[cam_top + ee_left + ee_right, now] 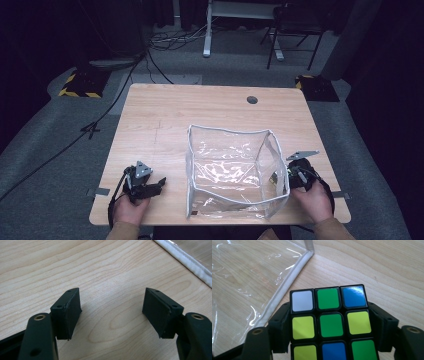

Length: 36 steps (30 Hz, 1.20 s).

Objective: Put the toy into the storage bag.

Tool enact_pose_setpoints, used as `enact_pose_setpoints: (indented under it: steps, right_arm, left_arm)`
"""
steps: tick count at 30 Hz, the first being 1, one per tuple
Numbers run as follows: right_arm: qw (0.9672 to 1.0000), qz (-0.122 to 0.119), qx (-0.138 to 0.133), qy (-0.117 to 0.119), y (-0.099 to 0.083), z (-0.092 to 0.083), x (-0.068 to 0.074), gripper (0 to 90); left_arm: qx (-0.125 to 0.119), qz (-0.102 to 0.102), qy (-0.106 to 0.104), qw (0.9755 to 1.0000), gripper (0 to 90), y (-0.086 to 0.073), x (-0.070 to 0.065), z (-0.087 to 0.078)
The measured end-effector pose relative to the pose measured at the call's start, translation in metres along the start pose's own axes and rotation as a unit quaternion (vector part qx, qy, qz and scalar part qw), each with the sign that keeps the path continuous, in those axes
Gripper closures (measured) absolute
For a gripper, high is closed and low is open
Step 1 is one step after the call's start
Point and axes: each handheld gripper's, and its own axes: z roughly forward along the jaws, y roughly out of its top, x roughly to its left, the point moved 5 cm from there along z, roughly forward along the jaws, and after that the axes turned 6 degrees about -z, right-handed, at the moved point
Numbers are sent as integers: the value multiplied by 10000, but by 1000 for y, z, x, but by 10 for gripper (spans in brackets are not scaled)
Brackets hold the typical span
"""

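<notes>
Cube [329, 325] sits clamped between the jaws of my right gripper [298, 176], low over the table [165, 115] just beside the bag [235, 172], probably poised to go in through its open top. White piping along the bag's edge runs close past the cube. My left gripper [145, 186] rests near the table's front edge, jaws spread wide and holding nothing, its pads [67, 315] clear of the wood, likely kept free to steady the bag. Farther off, the tabletop lies bare.

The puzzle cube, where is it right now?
The puzzle cube sits clamped in the right gripper, just right of the clear bag near the table's front right edge.
</notes>
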Motion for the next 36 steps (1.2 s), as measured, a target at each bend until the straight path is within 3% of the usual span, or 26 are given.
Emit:
enact_pose_setpoints:
  steps: [5, 10, 20, 28, 36]
  right_arm:
    - [9996, -125, 265, -40, 2, -3, 0, 339]
    - [9998, -90, 189, 30, 3, -11, -4, 339]
    - [9998, -43, -202, 7, 16, -52, -14, 339]
    - [9980, -4, -639, 38, 32, -85, -21, 339]
    - [9958, -134, -902, -23, 48, -114, -25, 340]
  left_arm:
    - [0, 0, -2, 10000, 313, 0, 0, 0]
    - [-6, -9, 0, 10000, 313, 0, 0, 0]
    - [33, -14, -12, 10000, 299, 4, 0, 3]
    - [26, -6, -14, 10000, 299, 4, 0, 4]
    - [25, -14, -17, 10000, 299, 4, 0, 4]
